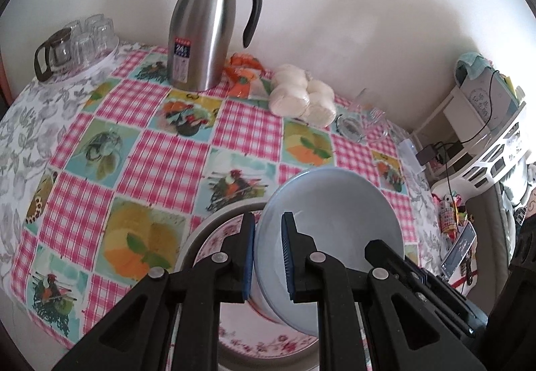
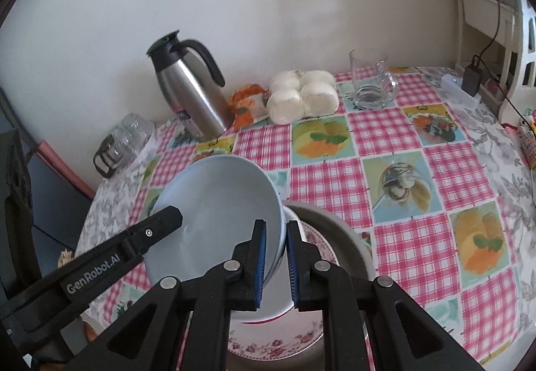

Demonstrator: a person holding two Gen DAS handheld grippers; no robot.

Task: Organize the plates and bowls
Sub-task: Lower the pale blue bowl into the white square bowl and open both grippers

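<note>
A pale blue bowl hangs tilted over the near edge of the table, held by its rim from two sides. My left gripper is shut on the rim's left side, with one blue pad inside the bowl and one outside. My right gripper is shut on the opposite side of the rim. Each gripper also shows in the other's view, as a black finger inside the bowl. Just below the bowl lies a pink floral plate on a wider grey plate.
On the checked tablecloth by the wall stand a steel thermos jug, an orange packet, bagged white buns and a glass mug. Glasses on a tray sit far left. A white shelf stands right.
</note>
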